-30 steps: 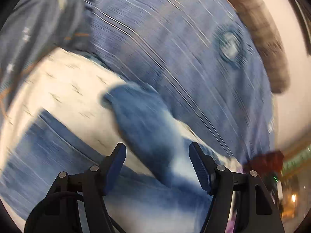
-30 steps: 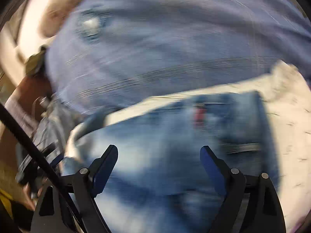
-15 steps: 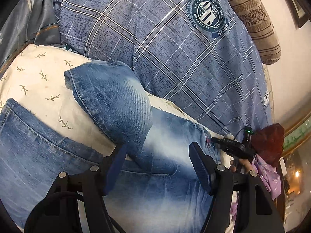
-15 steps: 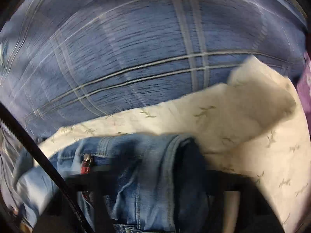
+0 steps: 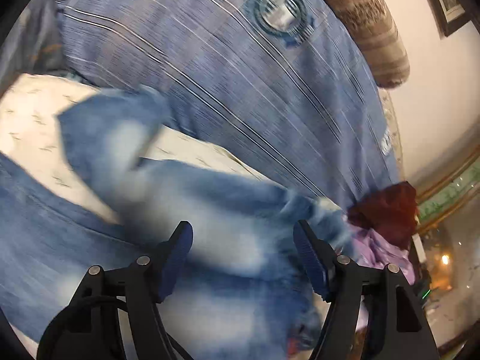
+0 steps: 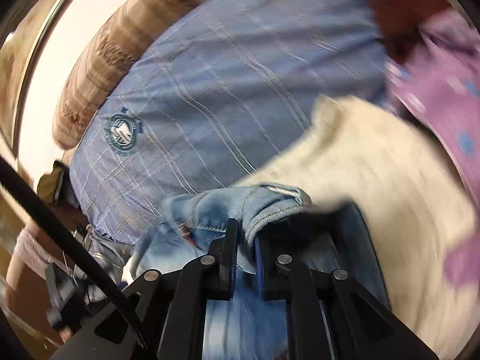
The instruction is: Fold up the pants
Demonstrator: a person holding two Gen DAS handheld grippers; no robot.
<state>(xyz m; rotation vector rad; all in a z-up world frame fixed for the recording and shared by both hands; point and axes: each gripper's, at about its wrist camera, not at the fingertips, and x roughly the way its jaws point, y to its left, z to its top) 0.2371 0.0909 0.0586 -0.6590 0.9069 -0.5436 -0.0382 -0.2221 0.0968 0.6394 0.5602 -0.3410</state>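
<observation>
While clamped: jeans (image 6: pixel 264 207) (right tongs (image 6: pixel 246 240))

The pants (image 5: pixel 210 210) were faded, washed-out blue denim with stitched seams, soft and matt. At twelve o'clock lay a blue checked woven blanket (image 5: pixel 240 90), matt cloth. Under the denim, a cream printed cotton sheet (image 6: pixel 375 165). The right gripper (image 6: pixel 246 252) looked matt black plastic with ribbed pads and shiny metal rivets.
</observation>
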